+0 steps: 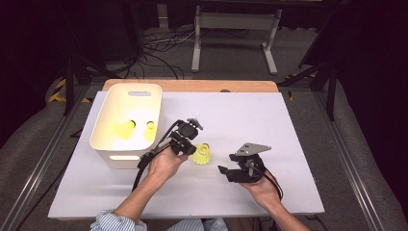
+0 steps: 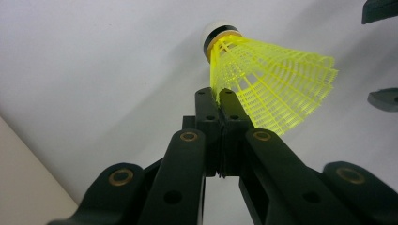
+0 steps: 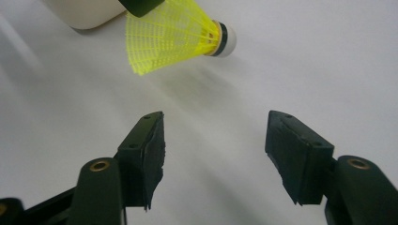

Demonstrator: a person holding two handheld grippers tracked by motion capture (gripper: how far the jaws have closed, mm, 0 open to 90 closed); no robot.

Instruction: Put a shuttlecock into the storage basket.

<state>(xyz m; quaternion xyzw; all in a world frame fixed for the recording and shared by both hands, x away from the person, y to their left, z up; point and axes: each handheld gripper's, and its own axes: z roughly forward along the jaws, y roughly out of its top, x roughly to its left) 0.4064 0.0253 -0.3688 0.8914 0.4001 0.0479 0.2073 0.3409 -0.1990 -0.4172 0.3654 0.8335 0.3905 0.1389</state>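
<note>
One shuttlecock point(image 1: 200, 154) is in play, pinched by the skirt in the left gripper point(image 1: 188, 146), whose jaws are squeezed together on the yellow mesh near its rim. It hangs just to the right of the white bin point(image 1: 126, 124), close to the bin's near right corner and barely above the white table sheet point(image 1: 288, 125). The bin is the place I would judge it bound for, so what matters is that the bin lies to the left of the held shuttlecock and beyond it, very near, with the left hand plainly the closer one. The right gripper point(image 1: 230, 172) sits farther right of the bin, well clear of the shuttlecock, its jaws parted with nothing between them.

From the left gripper view the shuttlecock's point(image 2: 263, 82) long axis runs across the jaws, cork end pointing away from the bin side, skirt flaring outward. It is neon yellow plastic lattice with a white cork cap and a dark band. Two more yellow shuttlecocks point(image 1: 126, 129) already lie inside the bin.
</note>
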